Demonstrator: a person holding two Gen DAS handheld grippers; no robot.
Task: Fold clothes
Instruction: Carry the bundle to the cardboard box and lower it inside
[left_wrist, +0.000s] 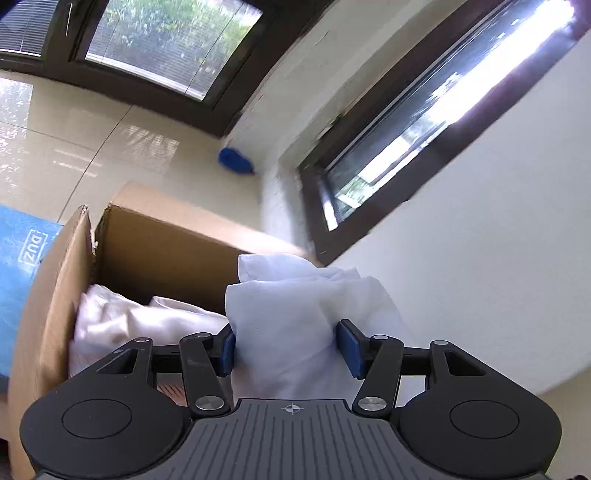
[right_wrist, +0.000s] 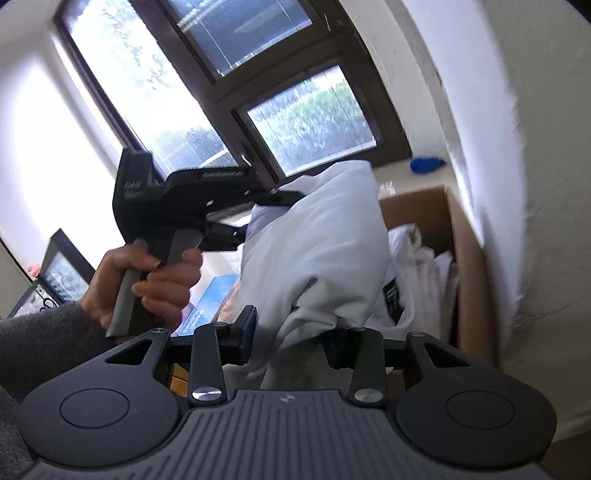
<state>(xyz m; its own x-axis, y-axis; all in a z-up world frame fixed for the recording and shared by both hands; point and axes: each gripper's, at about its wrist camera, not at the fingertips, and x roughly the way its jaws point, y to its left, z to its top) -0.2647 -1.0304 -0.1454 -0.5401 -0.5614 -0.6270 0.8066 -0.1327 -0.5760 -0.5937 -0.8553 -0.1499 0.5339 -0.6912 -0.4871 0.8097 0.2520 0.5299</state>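
The left gripper (left_wrist: 286, 345) is closed on a white folded garment (left_wrist: 295, 314). Its two blue pads (left_wrist: 351, 347) press the cloth from both sides, and the bundle stands up between them, above the open cardboard box (left_wrist: 55, 280). The right gripper (right_wrist: 291, 332) also grips the same white garment (right_wrist: 317, 236); the cloth is squeezed between its fingers and hangs down below them. So the garment is held in the air by both grippers, one on each side of it, just over the box and near the white wall (left_wrist: 480, 258).

Inside the box (right_wrist: 469, 266) lie more white clothes (left_wrist: 122, 317), crumpled, and one of them shows a dark label or print (right_wrist: 393, 299). In the right wrist view a hand (right_wrist: 147, 280) holds the grey handle of the left gripper (right_wrist: 266, 214), and a dark grey sleeve (right_wrist: 37, 332) covers the arm.

Beside the box there is a blue package (left_wrist: 22, 258) with printed letters. A small blue thing (left_wrist: 236, 160) lies on the shiny tiled floor (left_wrist: 74, 147) in the corner, under the dark-framed windows (left_wrist: 166, 44); I cannot tell what it is. The background is blurred.
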